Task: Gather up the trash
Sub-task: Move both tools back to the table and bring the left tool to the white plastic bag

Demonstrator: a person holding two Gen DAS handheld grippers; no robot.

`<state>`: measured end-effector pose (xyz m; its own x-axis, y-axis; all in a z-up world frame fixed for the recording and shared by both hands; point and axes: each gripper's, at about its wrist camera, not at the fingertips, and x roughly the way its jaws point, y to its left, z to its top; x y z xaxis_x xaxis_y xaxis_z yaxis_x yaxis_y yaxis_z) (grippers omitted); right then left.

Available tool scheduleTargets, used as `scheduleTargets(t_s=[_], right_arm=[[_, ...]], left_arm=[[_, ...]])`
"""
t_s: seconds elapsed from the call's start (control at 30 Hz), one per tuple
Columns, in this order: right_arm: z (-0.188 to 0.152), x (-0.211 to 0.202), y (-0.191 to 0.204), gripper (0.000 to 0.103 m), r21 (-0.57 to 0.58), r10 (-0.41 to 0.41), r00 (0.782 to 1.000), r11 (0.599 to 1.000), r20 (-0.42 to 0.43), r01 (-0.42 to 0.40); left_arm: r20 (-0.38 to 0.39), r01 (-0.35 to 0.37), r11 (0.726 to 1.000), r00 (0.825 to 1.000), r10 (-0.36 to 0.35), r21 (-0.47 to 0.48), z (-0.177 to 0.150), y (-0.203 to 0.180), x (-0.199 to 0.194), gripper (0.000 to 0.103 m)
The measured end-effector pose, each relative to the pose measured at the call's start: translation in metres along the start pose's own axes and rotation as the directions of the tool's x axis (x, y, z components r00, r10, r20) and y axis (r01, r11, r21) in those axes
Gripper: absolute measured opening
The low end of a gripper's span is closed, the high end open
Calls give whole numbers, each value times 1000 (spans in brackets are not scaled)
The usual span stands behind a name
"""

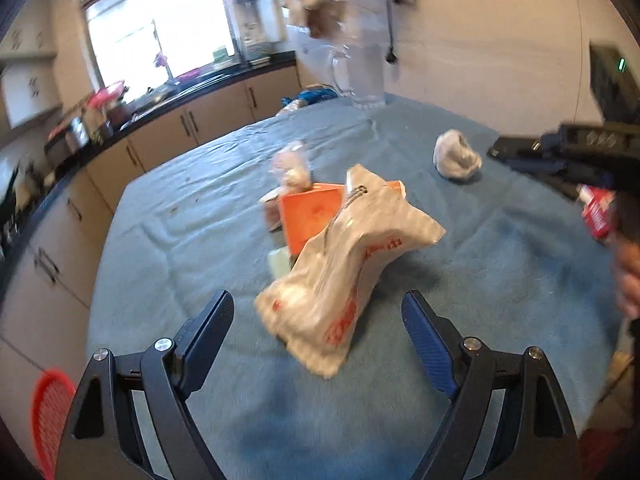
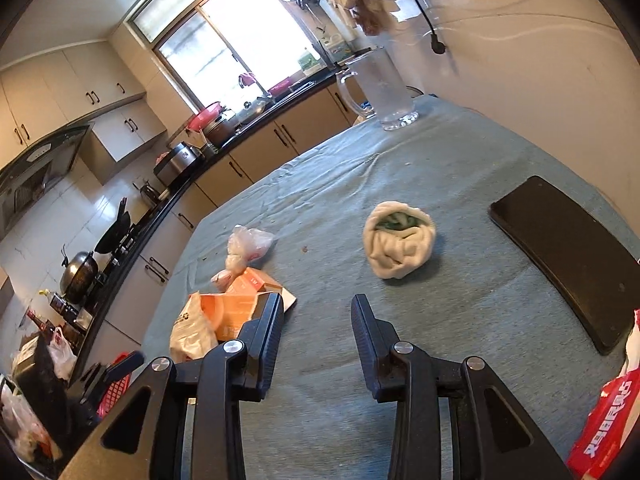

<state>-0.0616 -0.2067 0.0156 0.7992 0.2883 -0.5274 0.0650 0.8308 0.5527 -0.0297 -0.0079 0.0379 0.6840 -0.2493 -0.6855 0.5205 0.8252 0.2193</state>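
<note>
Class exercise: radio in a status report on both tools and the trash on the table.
Left tool open, white wrapper ahead between fingers, untouched. Right tool open, empty, short of crumpled white wad. Nothing blocking.

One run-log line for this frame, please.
left tongs: open, white wrapper ahead, not gripped | right tongs: open, empty | balled cloth: on table

Left tongs (image 1: 318,312): jaws spread wide, nothing pressed between the pads, fingers (image 1: 212,324) angled down toward the surface (image 1: 160,216), blue ribbing visible on the inner face of the right-hand finger. Right tongs (image 2: 318,314): jaws parted to a moderate gap, empty, black ribbed fingers (image 2: 370,332) tilted down over the surface. In the left wrist view the right tongs show from the side at the frame's right edge, with part of the person's hand (image 1: 628,280) below them.
</note>
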Motion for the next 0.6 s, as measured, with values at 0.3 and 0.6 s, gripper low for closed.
scheduleTargets(t_s=[0.3, 0.6], right_arm=[[7, -11, -23, 43, 26, -26, 999, 999, 20, 26], [27, 13, -33, 45, 59, -86, 996, 994, -22, 87]], left_arm=[[-44, -33, 997, 998, 36, 64, 18, -12, 42, 85], [-36, 15, 998, 999, -18, -67, 4, 0, 25, 56]])
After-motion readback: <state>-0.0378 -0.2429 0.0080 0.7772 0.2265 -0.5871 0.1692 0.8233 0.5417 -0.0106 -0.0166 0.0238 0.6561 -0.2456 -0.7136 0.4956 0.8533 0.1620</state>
